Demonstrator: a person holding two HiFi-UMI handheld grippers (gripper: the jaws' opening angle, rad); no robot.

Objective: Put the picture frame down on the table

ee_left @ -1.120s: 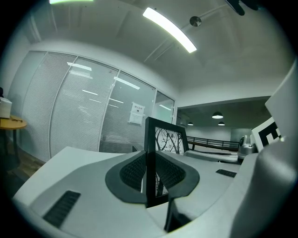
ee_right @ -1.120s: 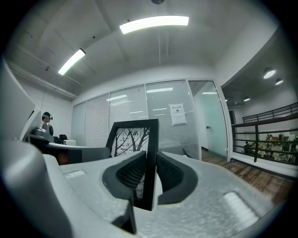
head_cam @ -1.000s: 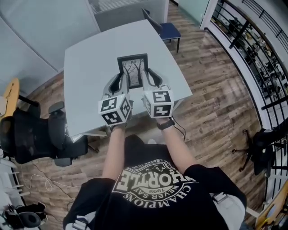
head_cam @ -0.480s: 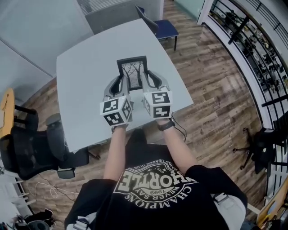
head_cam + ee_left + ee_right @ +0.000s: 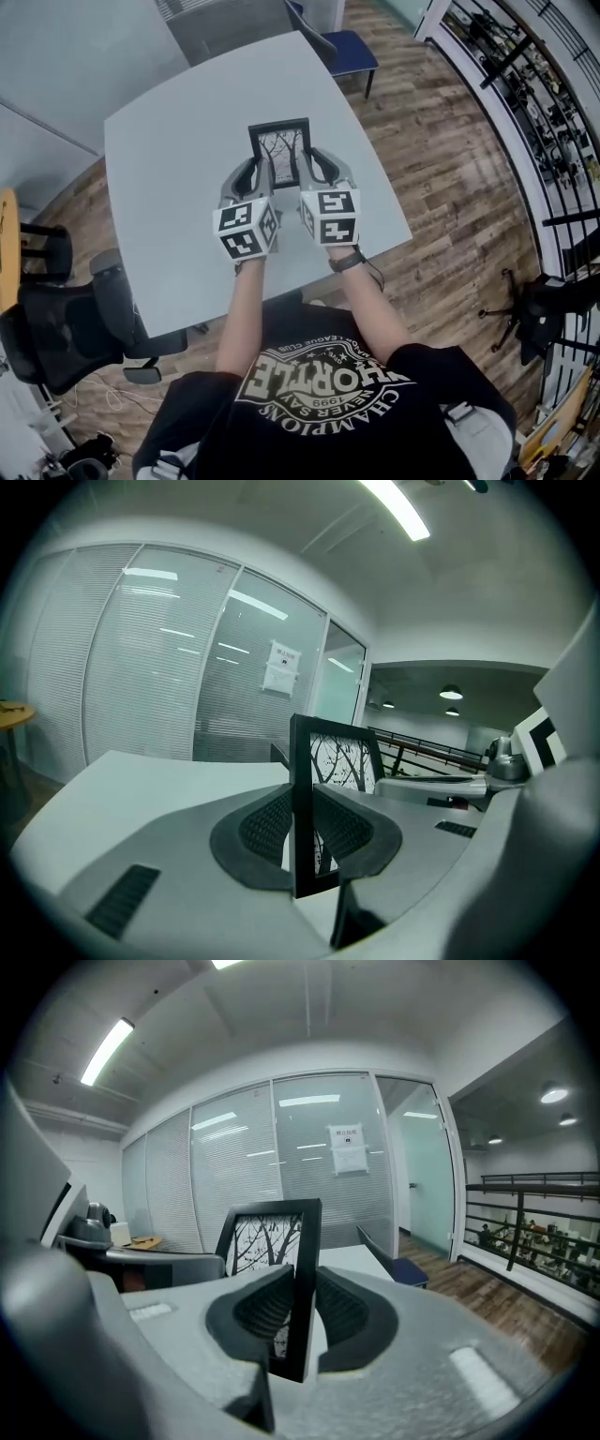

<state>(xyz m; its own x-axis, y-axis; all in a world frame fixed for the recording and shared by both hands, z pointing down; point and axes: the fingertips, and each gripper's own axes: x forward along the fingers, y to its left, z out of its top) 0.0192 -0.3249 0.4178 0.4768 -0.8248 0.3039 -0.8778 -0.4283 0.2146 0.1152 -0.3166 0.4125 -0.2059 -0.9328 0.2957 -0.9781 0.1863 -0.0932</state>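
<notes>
The picture frame (image 5: 279,151) is black, with a black-and-white print of bare trees. It is held upright above the grey table (image 5: 169,178), between both grippers. My left gripper (image 5: 255,175) is shut on its left edge, and my right gripper (image 5: 313,165) is shut on its right edge. In the left gripper view the frame's edge (image 5: 302,808) stands pinched between the ribbed pads (image 5: 267,825). The right gripper view shows the other edge (image 5: 302,1283) clamped the same way. The frame's lower rim is hidden behind the grippers.
A blue chair (image 5: 342,49) stands at the table's far corner. A black office chair (image 5: 75,328) is at the near left. Glass partition walls with blinds (image 5: 281,1166) run behind the table. Wood floor and a railing (image 5: 525,84) lie to the right.
The frame and both grippers keep their hold and pose. The view has shifted so the table sits further under the frame, and the black chair has slid lower left.
</notes>
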